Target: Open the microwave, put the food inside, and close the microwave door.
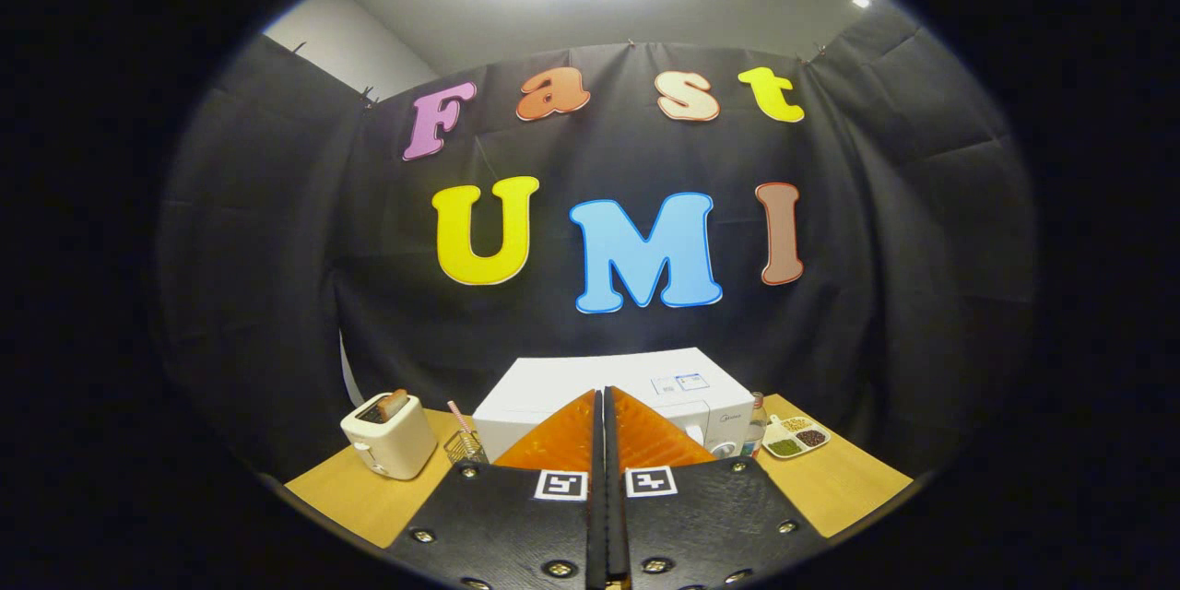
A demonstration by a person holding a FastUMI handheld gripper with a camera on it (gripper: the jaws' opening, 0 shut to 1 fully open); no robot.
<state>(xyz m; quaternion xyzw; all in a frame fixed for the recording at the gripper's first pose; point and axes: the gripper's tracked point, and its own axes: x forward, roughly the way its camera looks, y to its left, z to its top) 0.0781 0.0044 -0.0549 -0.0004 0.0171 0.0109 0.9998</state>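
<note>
The white microwave (616,387) stands on the wooden table (839,479), at the back of it, against the black cloth wall. Its flat top faces the camera and carries a small label patch toward its right side. The front is mostly covered by the gripper's fingers; the strip of front that shows at the right end, with a round knob low down, gives no view of the door, so whether the door is open or closed cannot be told from here.

The gripper (604,401) sits high above the table, directly before the microwave, its two fingers pressed together with only a thin dark seam between them, the tips reaching up across the microwave's front edge. Nothing is held between them. Each finger carries a square marker tag near its base.

Left of the microwave, just beside its front corner, stands a small wire holder (464,447) with a pink striped straw (458,415) leaning out of it. Further left is a cream toaster (389,435) with a slice of bread (393,404) standing up out of its slot. Right of the microwave, close against its side, is a clear bottle (756,424), and just beyond that lies a white divided dish (796,438) holding green, dark and yellowish portions in separate compartments
</note>
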